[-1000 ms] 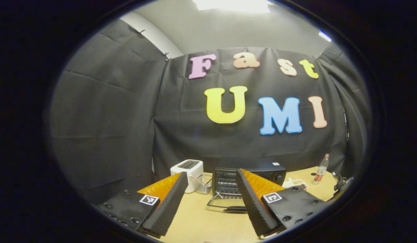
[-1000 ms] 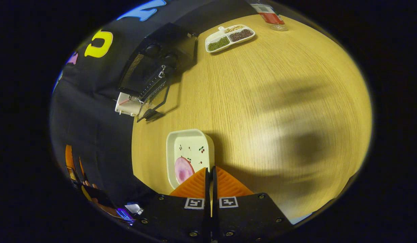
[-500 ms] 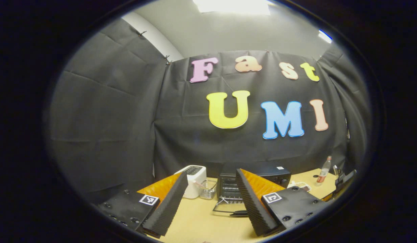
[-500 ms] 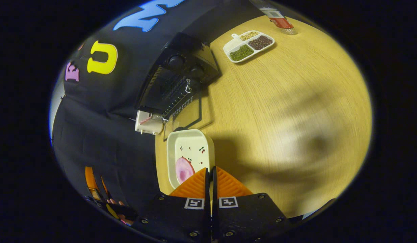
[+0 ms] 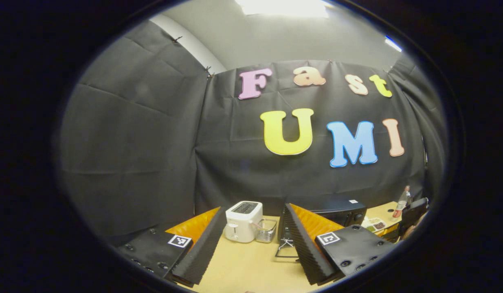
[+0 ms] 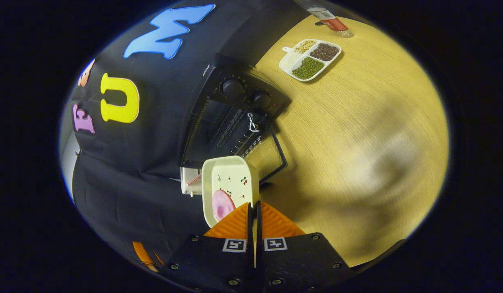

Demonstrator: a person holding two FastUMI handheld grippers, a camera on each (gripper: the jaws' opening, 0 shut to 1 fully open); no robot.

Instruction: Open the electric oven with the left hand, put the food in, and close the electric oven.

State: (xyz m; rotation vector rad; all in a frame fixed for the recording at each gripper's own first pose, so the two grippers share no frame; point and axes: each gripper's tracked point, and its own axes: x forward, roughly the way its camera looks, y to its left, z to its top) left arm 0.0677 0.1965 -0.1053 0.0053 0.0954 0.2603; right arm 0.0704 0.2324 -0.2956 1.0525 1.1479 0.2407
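Right gripper (image 6: 253, 211) clenched on cream rectangular dish (image 6: 230, 179) rim; black oven (image 6: 231, 118) cavity ahead; keep dish level, clear dropped door; left gripper (image 5: 251, 244) released.

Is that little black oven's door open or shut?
Open: the oven door lies folded down flat, racks showing inside.

wooden table (image 6: 357, 122) — oven (image 6: 231, 118), toaster (image 5: 243, 221)

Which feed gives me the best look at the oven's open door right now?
The right gripper view: the oven fills the middle, its glass door dropped open, with the dish held by the right gripper just before it. The left gripper view shows the oven mostly behind a finger, the door barely visible.
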